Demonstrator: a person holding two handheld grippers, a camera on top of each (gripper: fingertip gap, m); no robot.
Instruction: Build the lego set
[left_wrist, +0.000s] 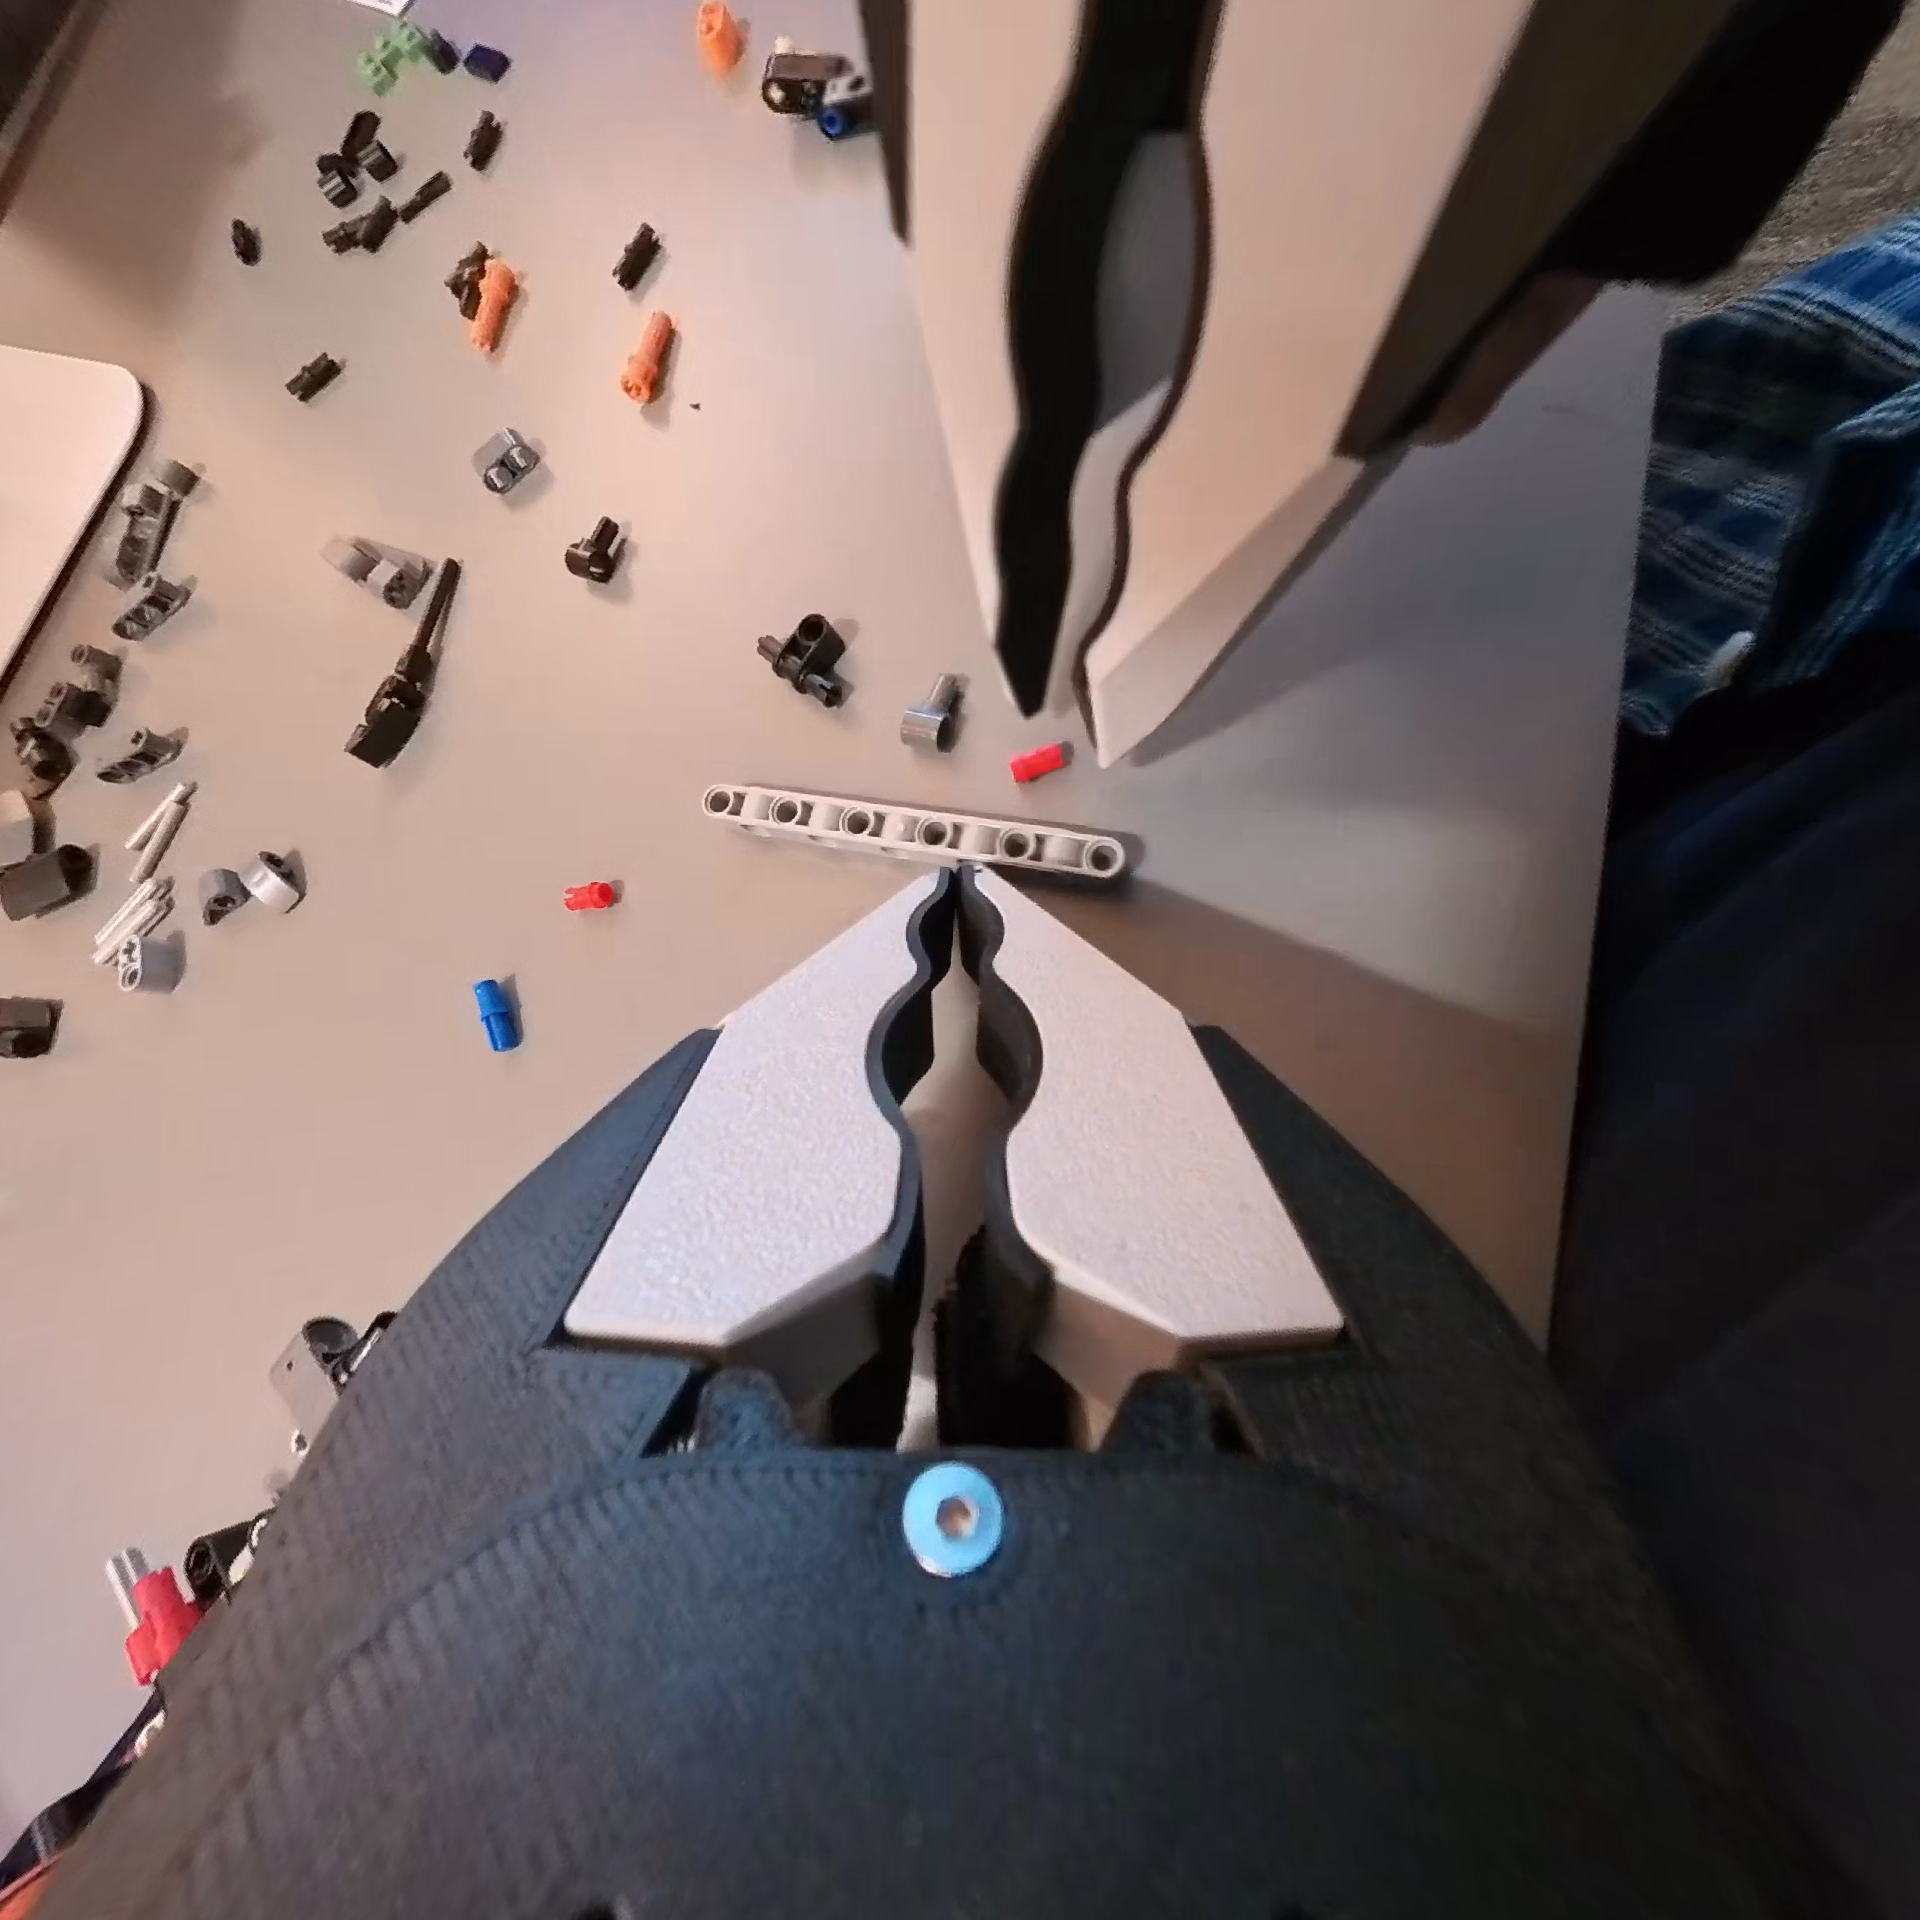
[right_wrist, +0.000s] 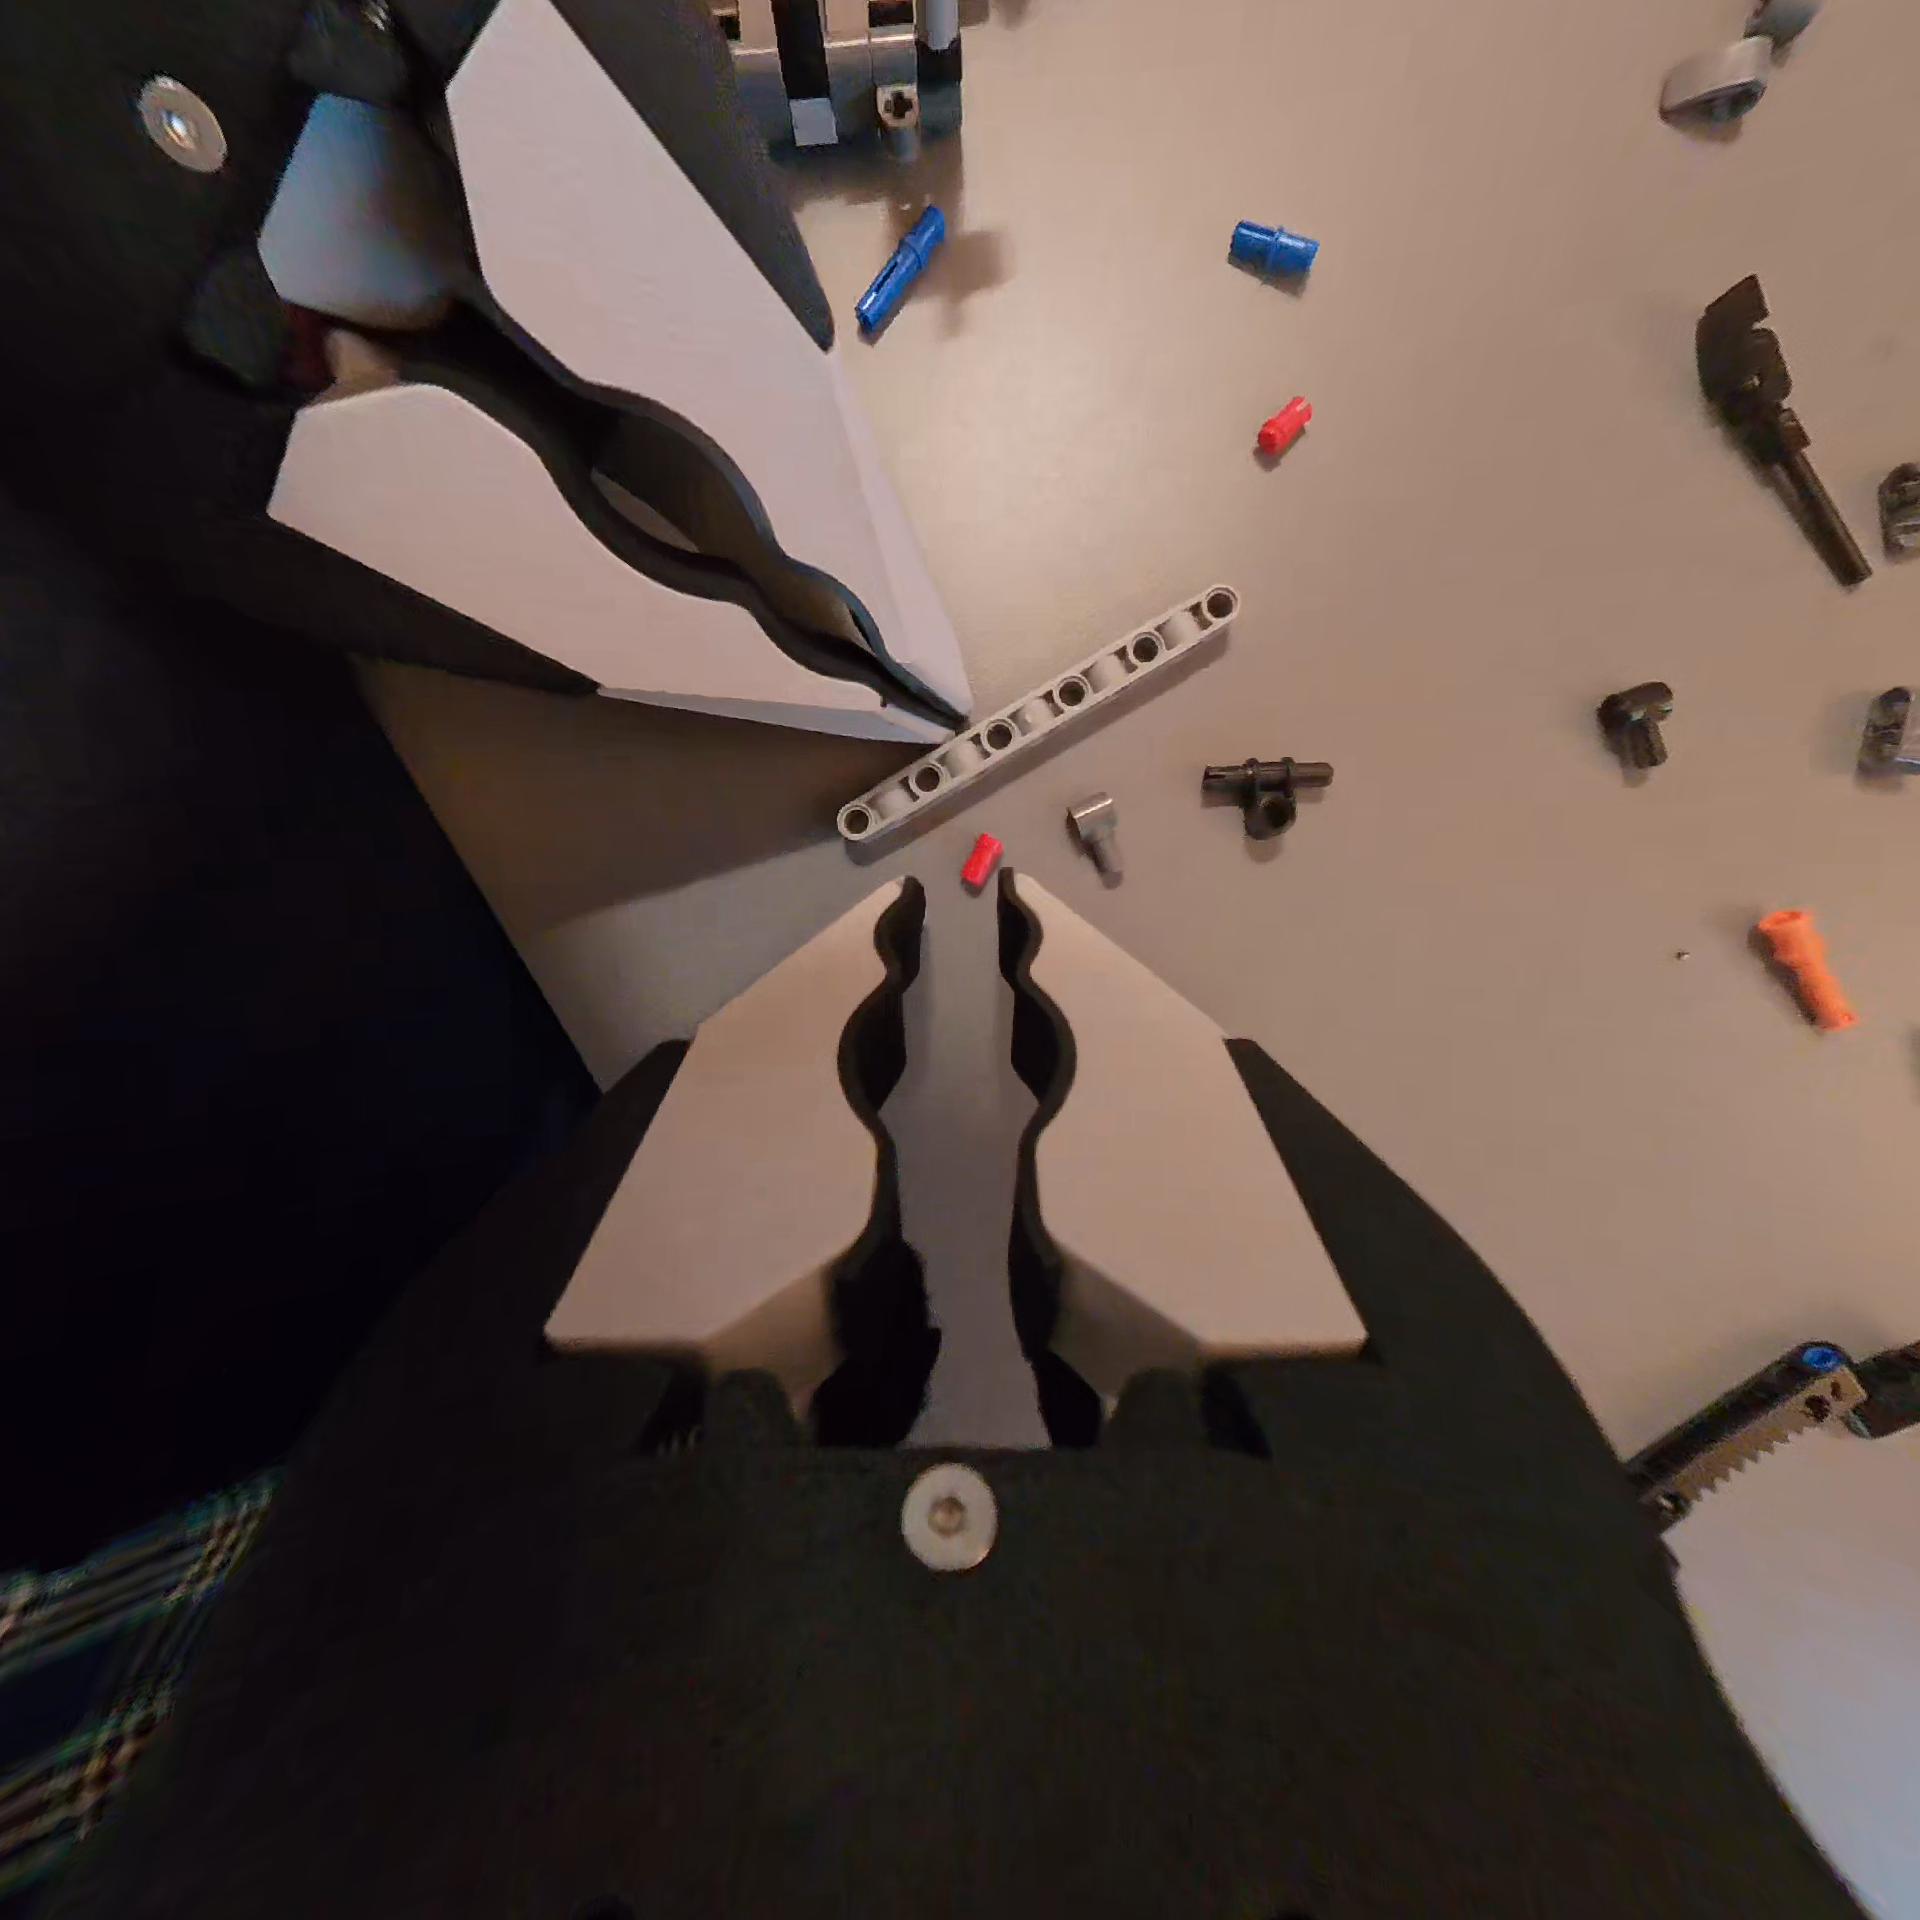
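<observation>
Grey holed beam (right_wrist: 1039, 712) flat by red pin (right_wrist: 980, 860)

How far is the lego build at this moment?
Early. A partly built block stands at the far table edge. Now the left gripper, shut, touches the long grey beam lying flat, while the right gripper, open, hovers at a small red pin. Most pieces remain loose on the table, so nearly everything is left.

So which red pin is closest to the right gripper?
The red pin just off the right gripper tips, beside the grey beam; the other red pin lies farther out.
</observation>
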